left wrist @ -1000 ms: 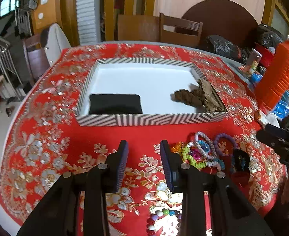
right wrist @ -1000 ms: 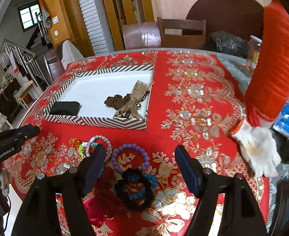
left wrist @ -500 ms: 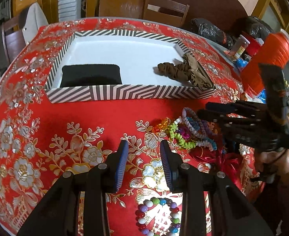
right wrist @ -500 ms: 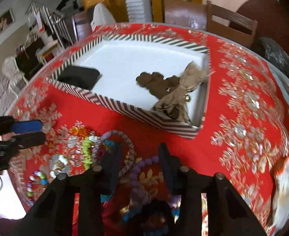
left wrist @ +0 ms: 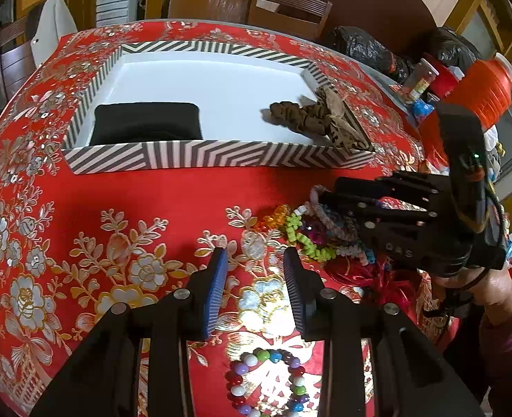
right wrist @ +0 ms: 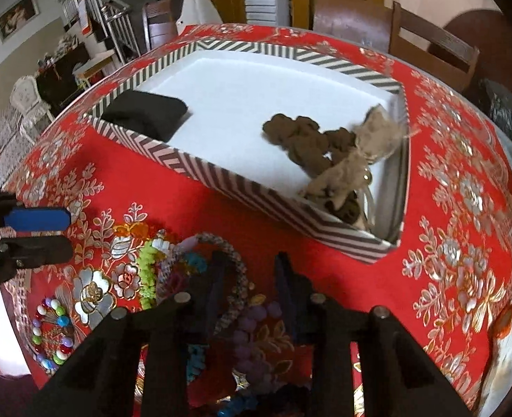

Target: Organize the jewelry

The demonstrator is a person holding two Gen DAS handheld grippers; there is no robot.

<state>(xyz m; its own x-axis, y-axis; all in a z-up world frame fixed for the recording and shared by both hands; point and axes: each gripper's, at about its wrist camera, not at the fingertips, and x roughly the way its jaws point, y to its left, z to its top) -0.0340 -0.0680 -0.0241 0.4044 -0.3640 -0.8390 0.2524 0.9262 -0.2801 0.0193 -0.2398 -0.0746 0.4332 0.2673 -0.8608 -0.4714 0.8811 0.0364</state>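
Note:
A striped tray (left wrist: 217, 154) with a white floor holds a black cushion (left wrist: 146, 123) and brown scrunchies (left wrist: 311, 118); it also shows in the right wrist view (right wrist: 256, 194). A heap of bead bracelets (left wrist: 311, 231) lies on the red cloth in front of it. My right gripper (right wrist: 250, 264) is open and low over the heap (right wrist: 172, 267), a braided bracelet (right wrist: 237, 271) and a purple bead bracelet (right wrist: 256, 333) between its fingers. My left gripper (left wrist: 254, 260) is open and empty above the cloth, left of the heap. A multicoloured bead bracelet (left wrist: 270, 378) lies under it.
An orange ribbed jug (left wrist: 482, 87), jars and black bags (left wrist: 364, 50) crowd the table's right back. Wooden chairs (left wrist: 287, 7) stand behind the table. A white glove (right wrist: 506, 358) lies at the right. The table's front edge is close on the left.
My right gripper has dropped lower onto the bracelet heap, its jaws narrowed from wide open. My left gripper moved slightly closer to the table.

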